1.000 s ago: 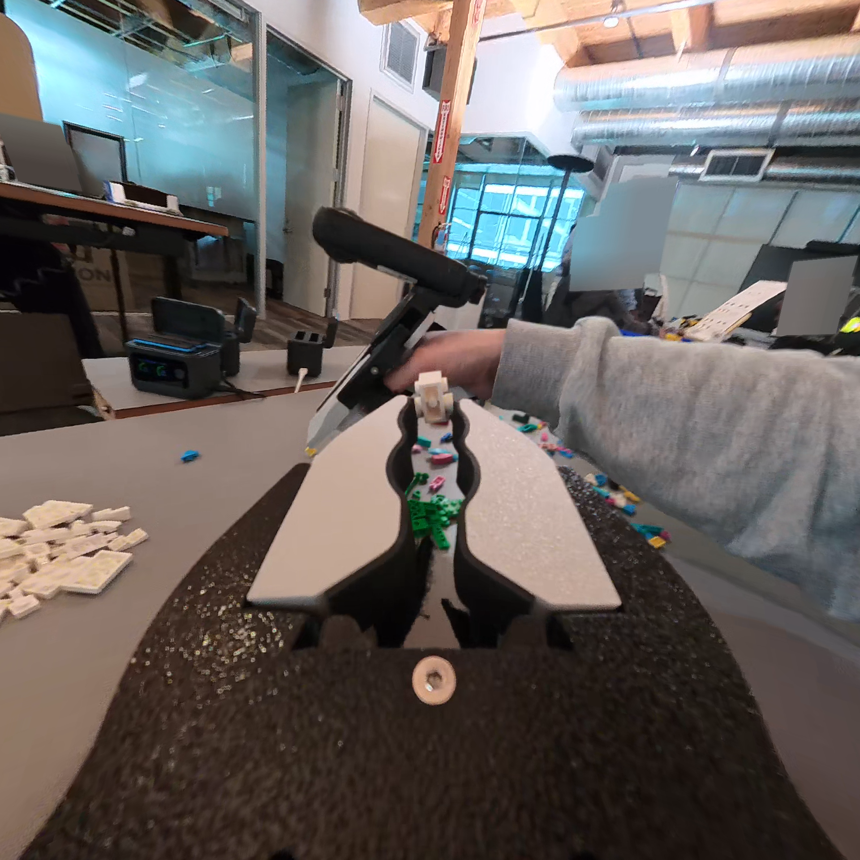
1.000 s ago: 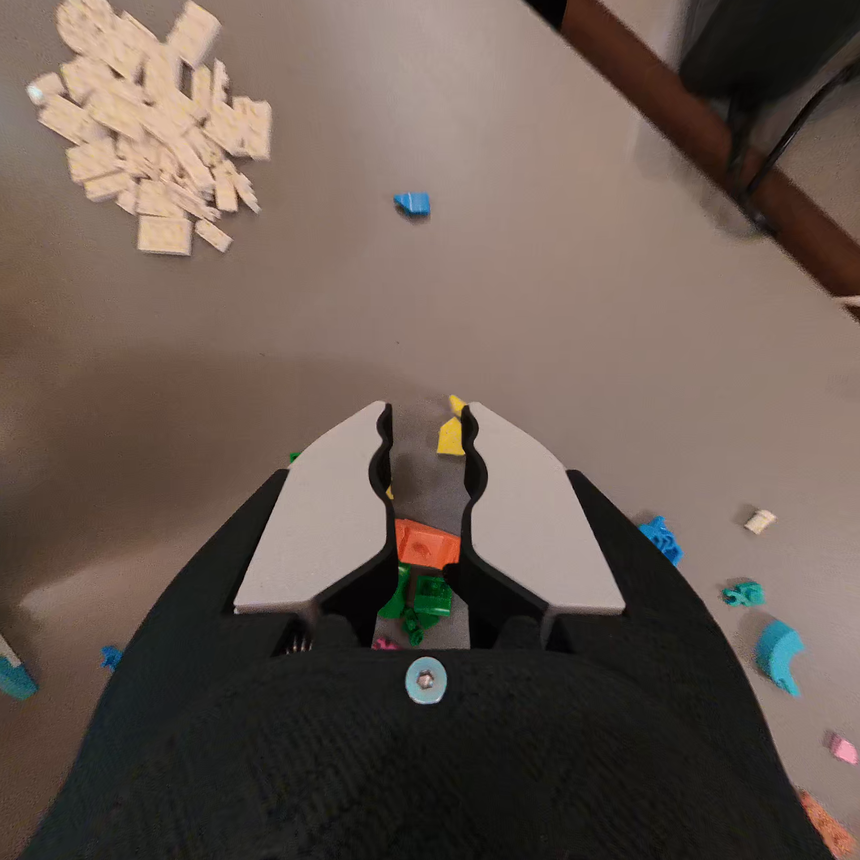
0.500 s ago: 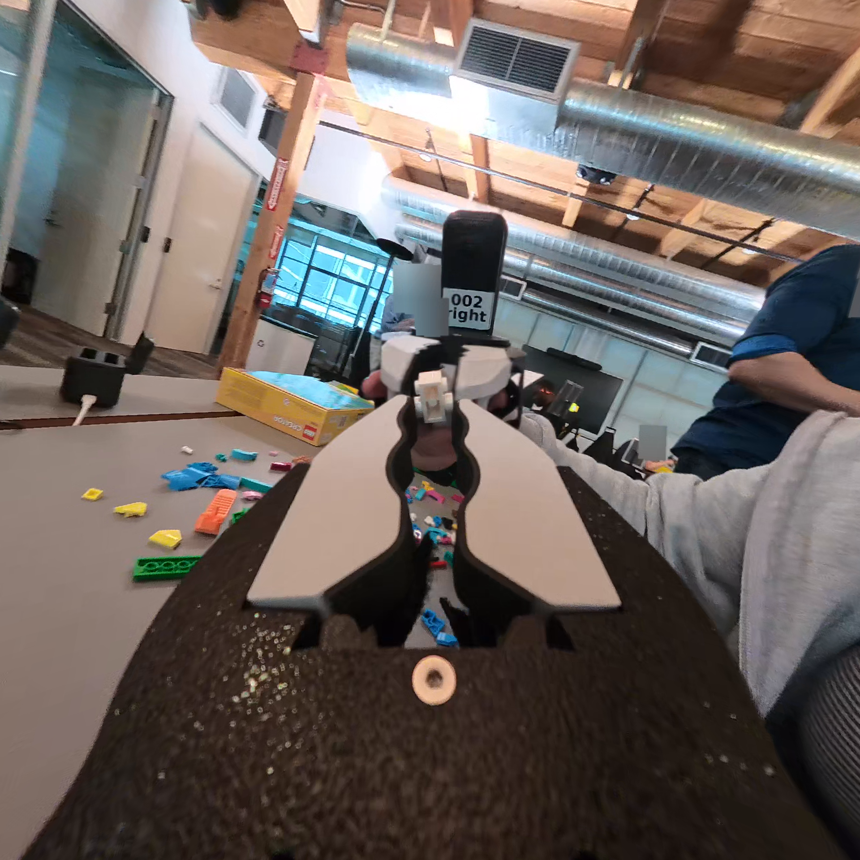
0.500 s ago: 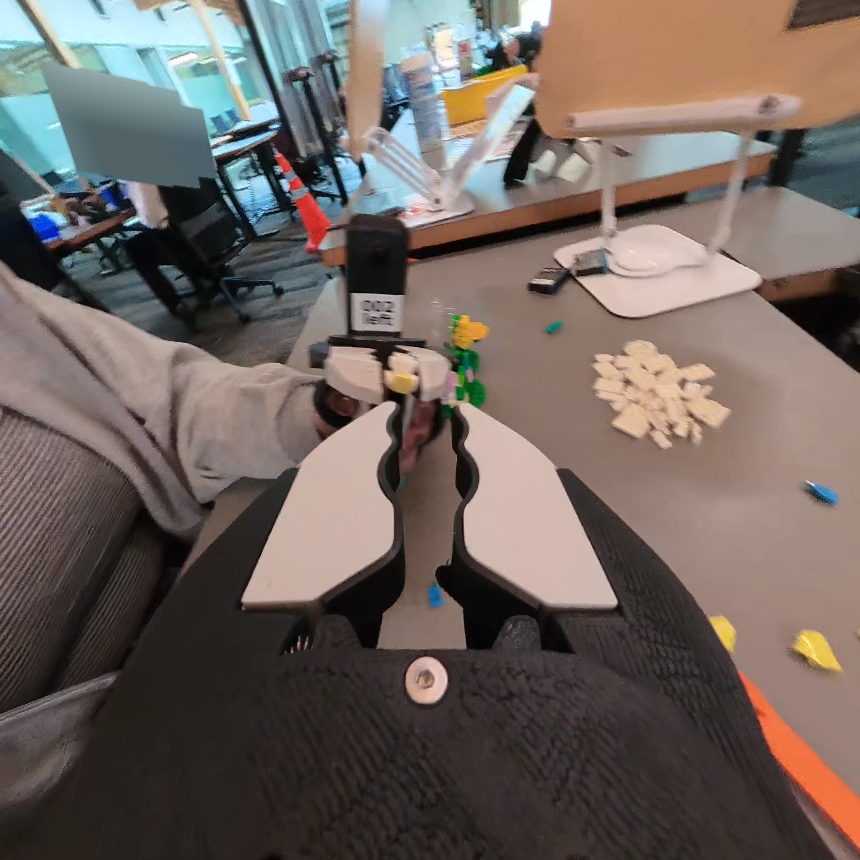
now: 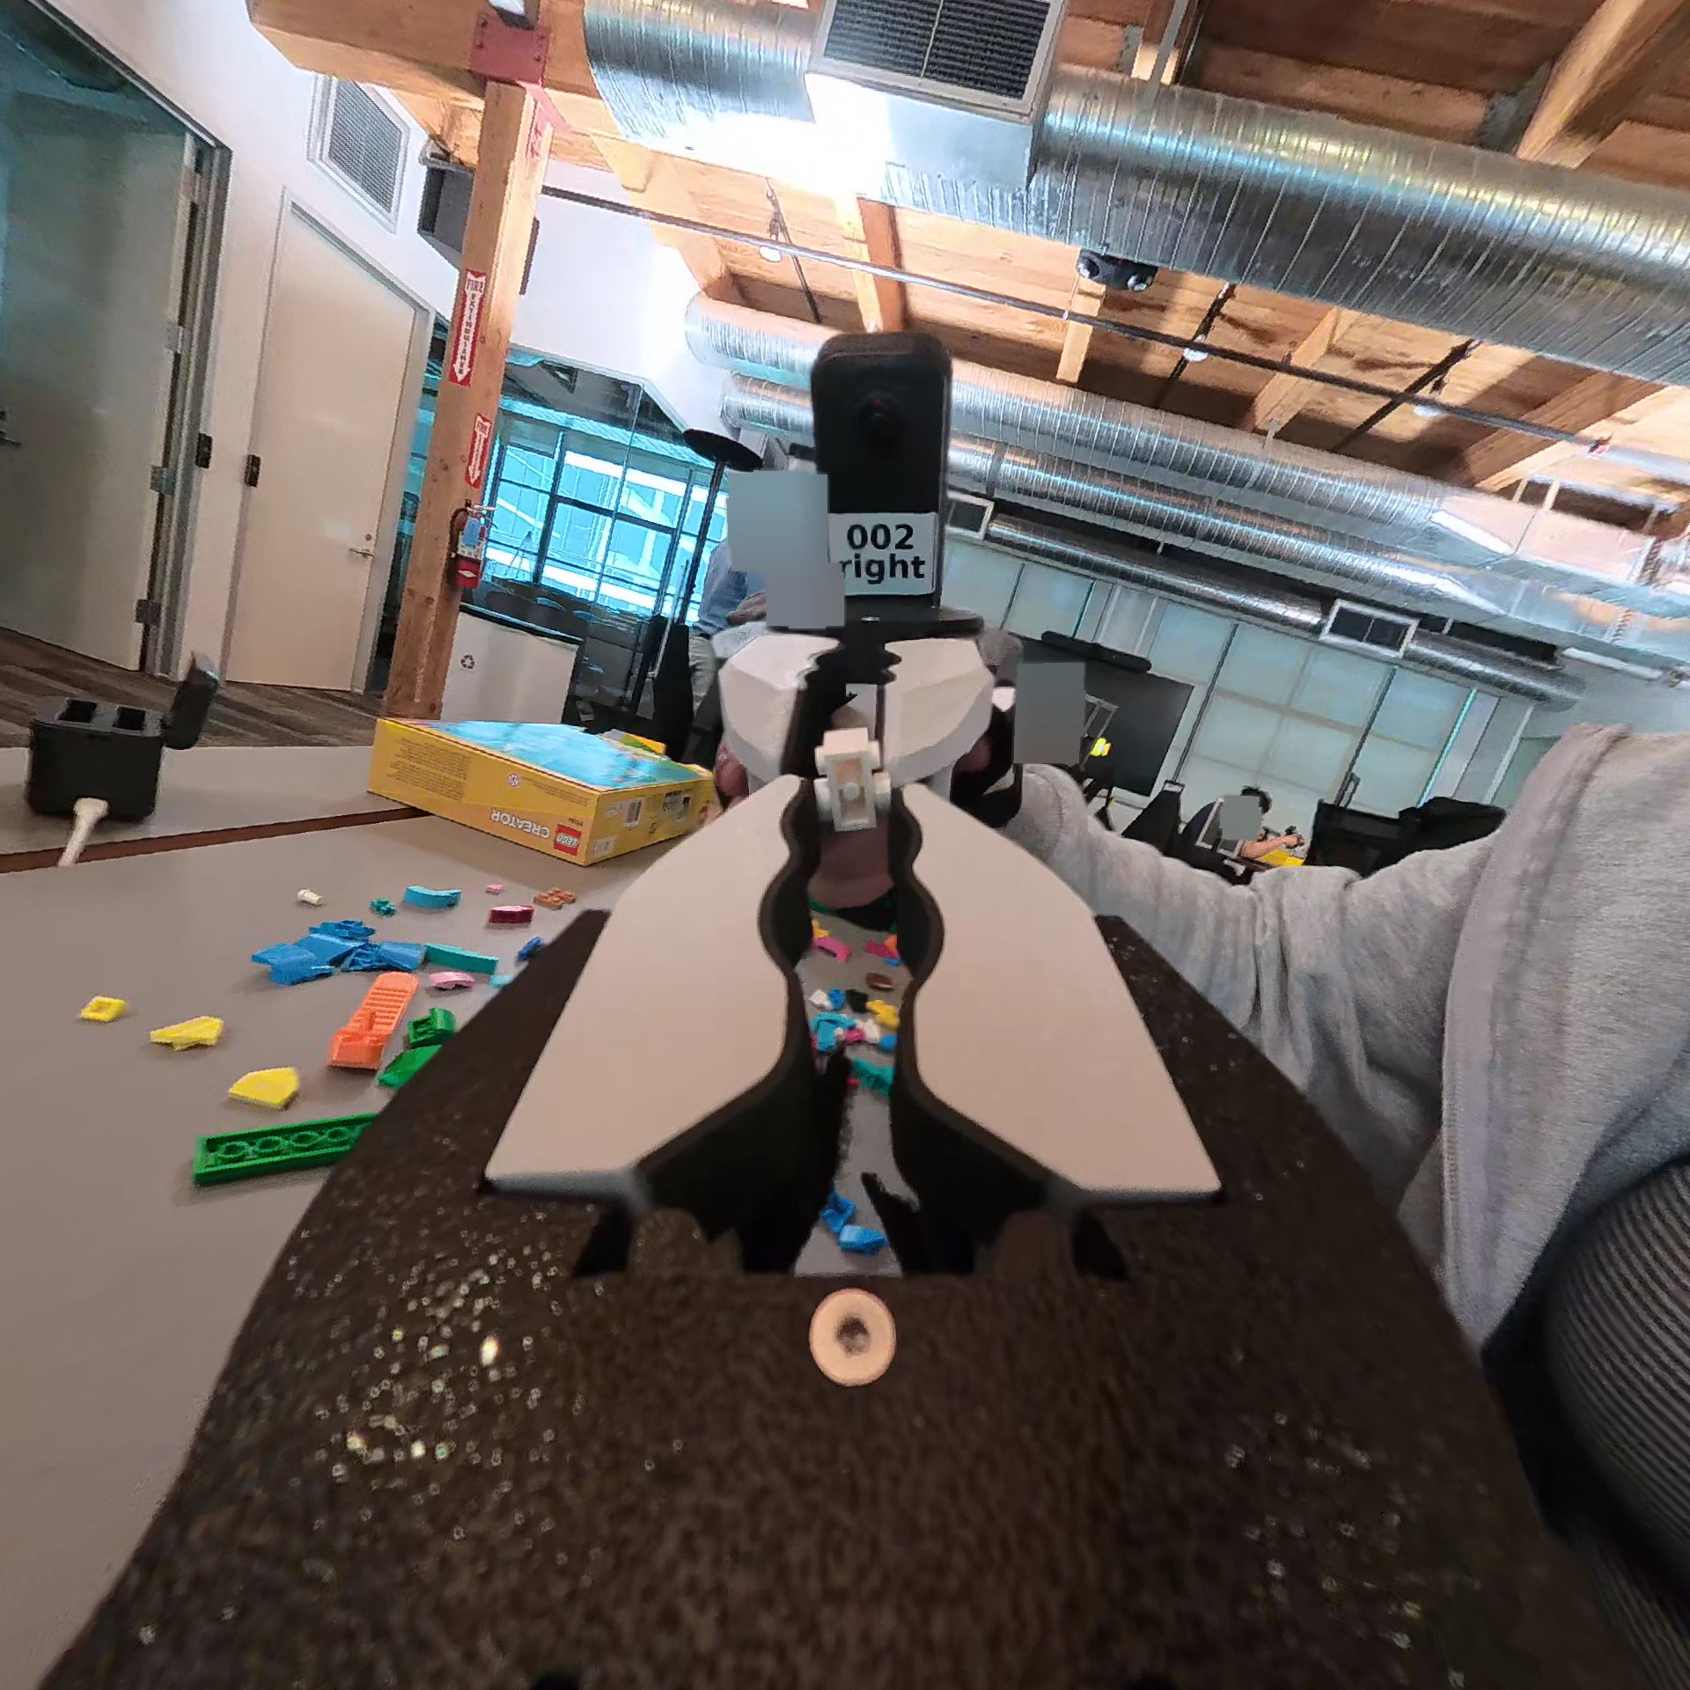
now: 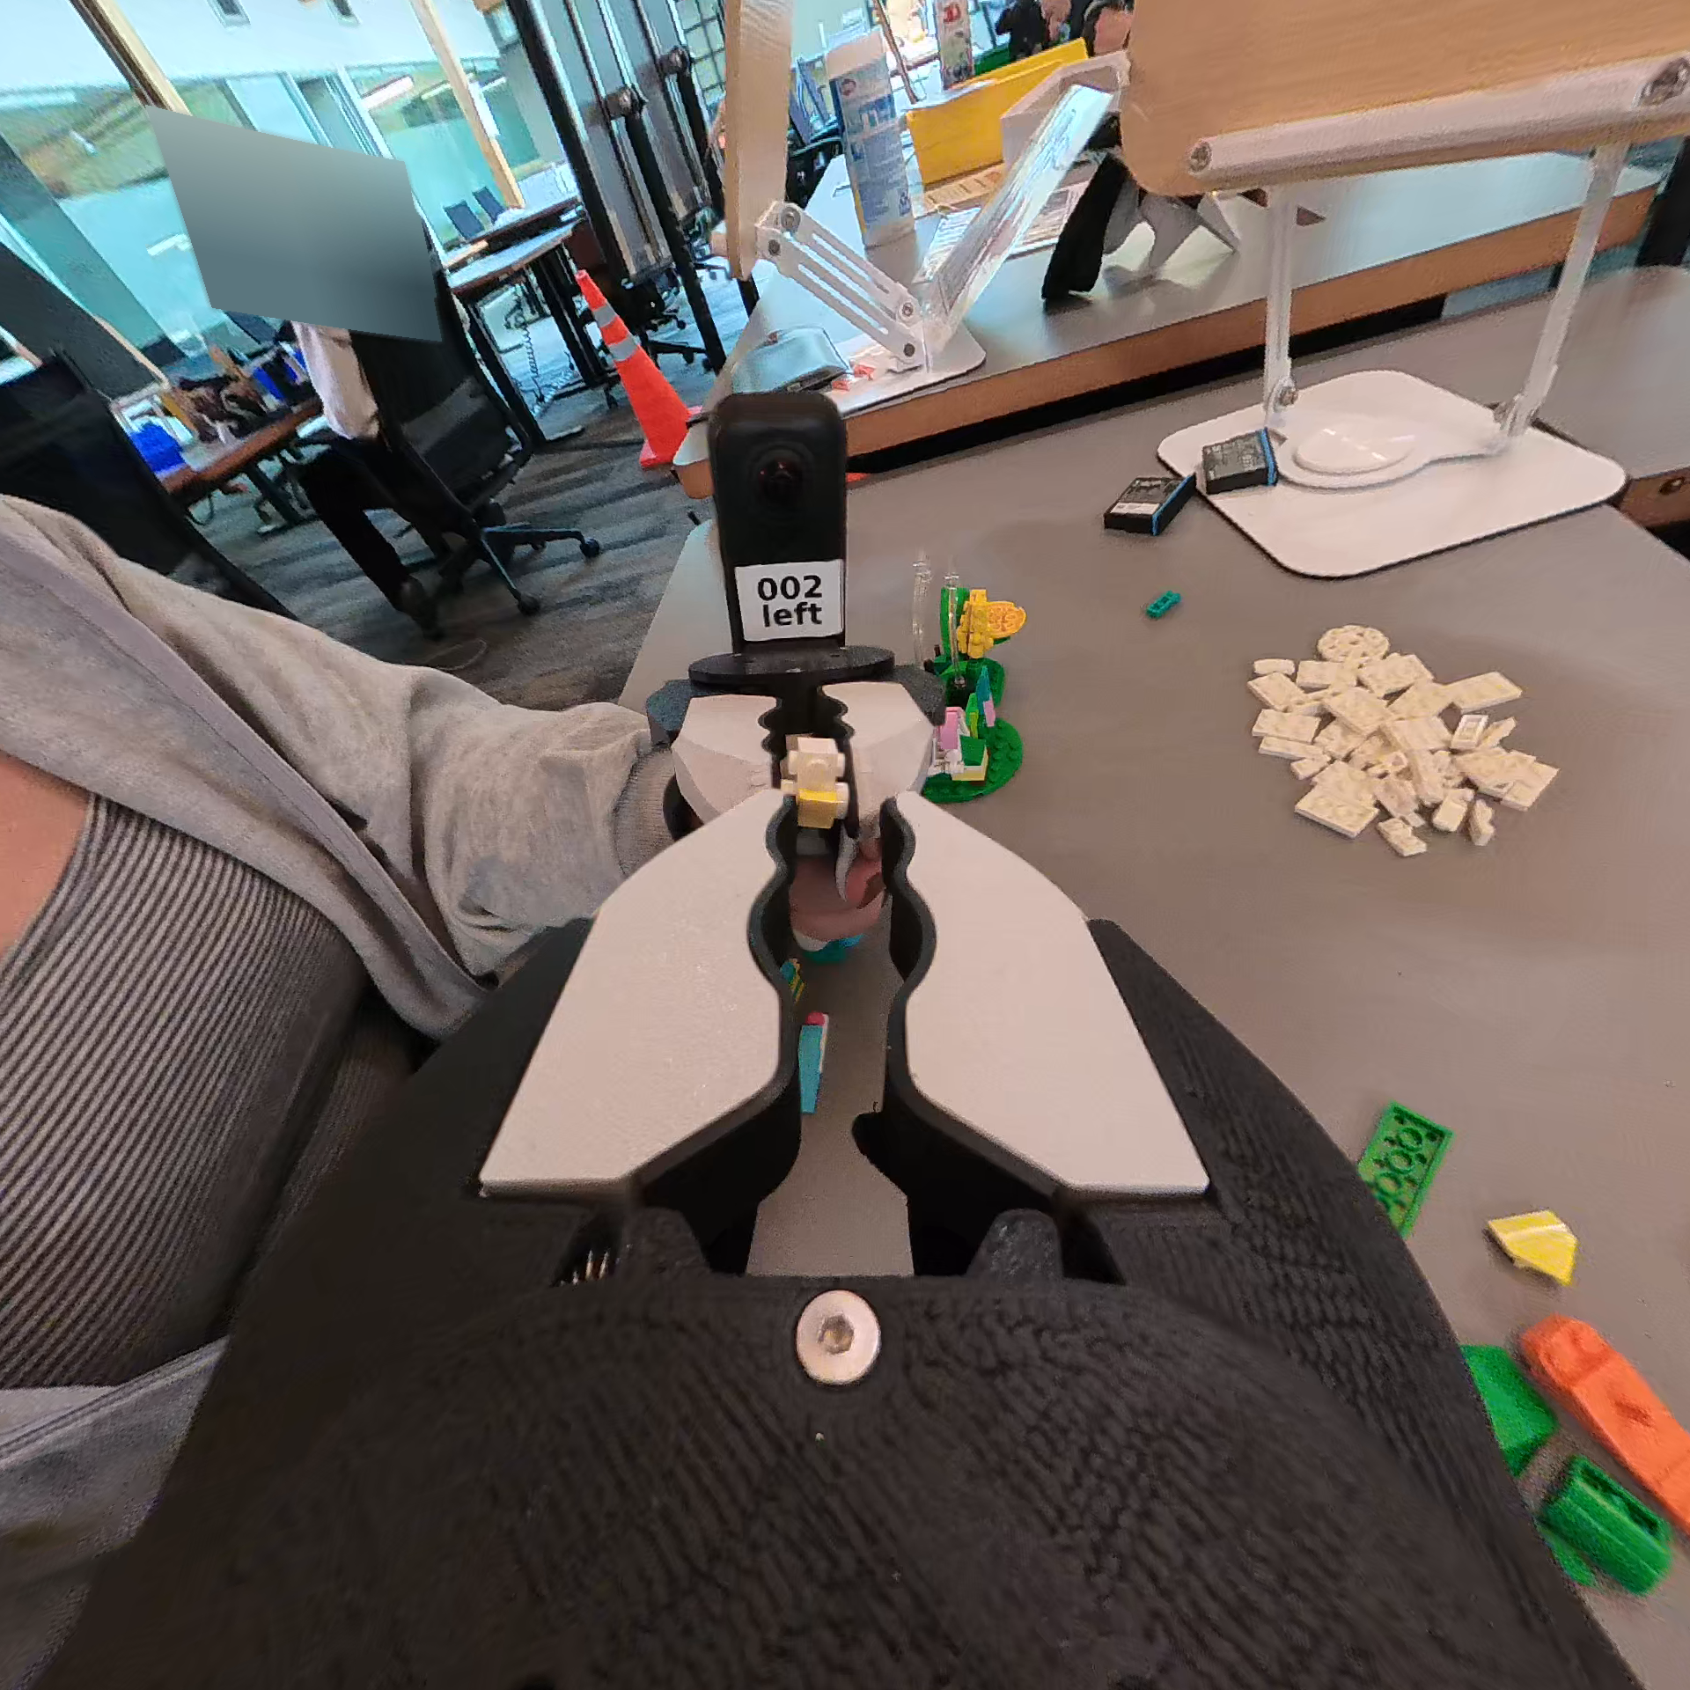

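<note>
Above the desk [image 5: 119, 1326], between the two grippers: the left gripper [image 5: 850, 805] is pinching a small white brick piece [image 5: 850, 788] at the very tips of its jaws. The jaws are standing narrow, and both pads are pressing on the piece's sides.
- Long axis of the piece is running upright. A round stud on its face is pointing back toward the left camera, and short lugs are sticking out to either side.
- From the right wrist view, a yellow brick [image 6: 817, 808] is sitting at the lower end of the same piece, on the side facing the right gripper [image 6: 834, 809].
- The right gripper is facing the left one tip to tip. Its jaws are narrowly parted. The yellow brick is showing just beside one fingertip with a gap toward the other, and I cannot tell whether it is touching.

Containers:
- A yellow box [image 5: 540, 800] is lying flat on the far desk, closed, contents not showing.
- A black case [image 5: 101, 764] is standing at far left with its lid up. I cannot tell what is in its slots.

Round about:
- A heap of white plates [image 6: 1390, 741] is lying well apart to the right.
- A small flower model on green bases [image 6: 974, 722] is standing just behind the left gripper.
- Loose coloured bricks [image 5: 347, 951] are lying scattered, among them an orange piece [image 5: 375, 1020] and a long green plate [image 5: 283, 1143].
- A grey sleeve [image 5: 1326, 960] is reaching in behind the right gripper.
</note>
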`<state>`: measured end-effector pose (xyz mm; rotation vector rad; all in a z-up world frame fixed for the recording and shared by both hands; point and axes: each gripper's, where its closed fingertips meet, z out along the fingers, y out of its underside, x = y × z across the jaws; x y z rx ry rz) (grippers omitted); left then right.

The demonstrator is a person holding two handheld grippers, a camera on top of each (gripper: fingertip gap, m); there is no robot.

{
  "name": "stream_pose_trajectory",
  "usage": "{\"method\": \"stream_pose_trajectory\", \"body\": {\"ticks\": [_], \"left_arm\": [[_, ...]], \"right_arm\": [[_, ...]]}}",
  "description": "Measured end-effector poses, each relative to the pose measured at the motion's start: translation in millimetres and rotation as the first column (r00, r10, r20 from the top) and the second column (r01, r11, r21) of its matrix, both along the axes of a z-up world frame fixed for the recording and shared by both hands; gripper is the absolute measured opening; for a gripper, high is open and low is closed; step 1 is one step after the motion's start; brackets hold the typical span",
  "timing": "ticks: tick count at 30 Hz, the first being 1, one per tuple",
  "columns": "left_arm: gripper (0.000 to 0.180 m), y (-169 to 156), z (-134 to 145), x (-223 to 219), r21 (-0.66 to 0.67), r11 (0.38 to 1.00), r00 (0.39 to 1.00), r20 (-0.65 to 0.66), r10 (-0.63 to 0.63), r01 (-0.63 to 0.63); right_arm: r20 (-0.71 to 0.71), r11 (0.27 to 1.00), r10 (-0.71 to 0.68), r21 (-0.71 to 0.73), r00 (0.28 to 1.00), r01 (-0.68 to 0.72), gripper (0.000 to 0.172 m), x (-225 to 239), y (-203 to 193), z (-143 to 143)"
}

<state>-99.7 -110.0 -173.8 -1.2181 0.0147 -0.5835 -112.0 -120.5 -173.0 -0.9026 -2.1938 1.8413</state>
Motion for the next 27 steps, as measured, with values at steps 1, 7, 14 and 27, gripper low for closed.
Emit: {"method": "stream_pose_trajectory", "body": {"ticks": [1,7,14,27], "left_arm": [[0.014,-0.8,1.6,0.9,0.005,1.000,0.999,0.027,-0.021,0.021],[0.014,-9.1,11.0,20.1,0.079,0.930,0.888,0.277,-0.367,0.360],[0.014,-17.9,19.2,27.3,0.182,0.840,0.751,0.381,-0.539,0.511],[0.015,-14.0,4.8,52.4,0.082,0.783,0.713,0.362,-0.600,0.617]], "right_arm": [[-0.031,1.000,0.001,0.008,1.000,-0.001,0.015,0.6,-0.9,1.9],[-0.475,0.972,0.026,0.219,0.880,0.090,0.019,13.8,-6.4,18.9],[-0.580,0.881,0.124,0.437,0.805,0.179,0.045,33.6,-8.1,15.2],[-0.574,0.841,0.205,0.518,0.793,0.157,0.016,37.4,-15.9,-4.9]]}}
